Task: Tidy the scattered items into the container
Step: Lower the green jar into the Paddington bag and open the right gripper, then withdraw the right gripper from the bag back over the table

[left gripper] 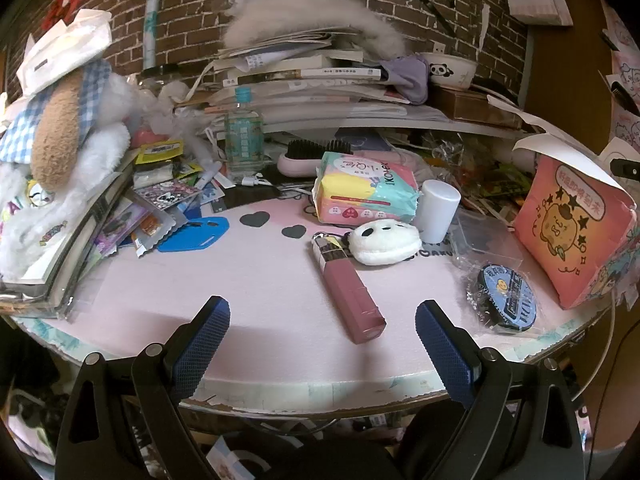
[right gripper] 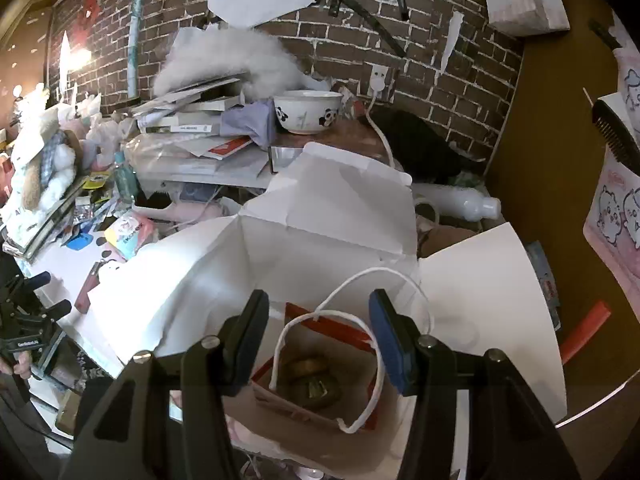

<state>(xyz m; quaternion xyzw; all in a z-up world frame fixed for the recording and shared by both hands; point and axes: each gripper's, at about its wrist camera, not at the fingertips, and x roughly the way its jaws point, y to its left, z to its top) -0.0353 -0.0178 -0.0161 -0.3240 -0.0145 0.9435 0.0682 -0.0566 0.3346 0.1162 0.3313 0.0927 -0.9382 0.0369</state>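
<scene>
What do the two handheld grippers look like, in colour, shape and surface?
The left gripper has black angular arms with triangular cut-outs and silver screws; its fingers carry dark blue pads with a fine knurled texture. The right gripper has the same black frame and silver screws, with a blue pad visible on one finger. No cables or sleeves show.

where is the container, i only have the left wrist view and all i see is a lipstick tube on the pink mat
Observer: The right wrist view looks down into an open white box, flaps spread, at the right end of the desk.
Operator: anything in it yet
Observer: Yes, a small paper gift bag with white cord handles, something round and brown inside.
Operator: is the right gripper busy
Observer: No, the right gripper hangs over that bag, jaws open, holding nothing.
Operator: and mine
Observer: The left gripper is open too, with the lipstick tube just ahead of it.
</scene>
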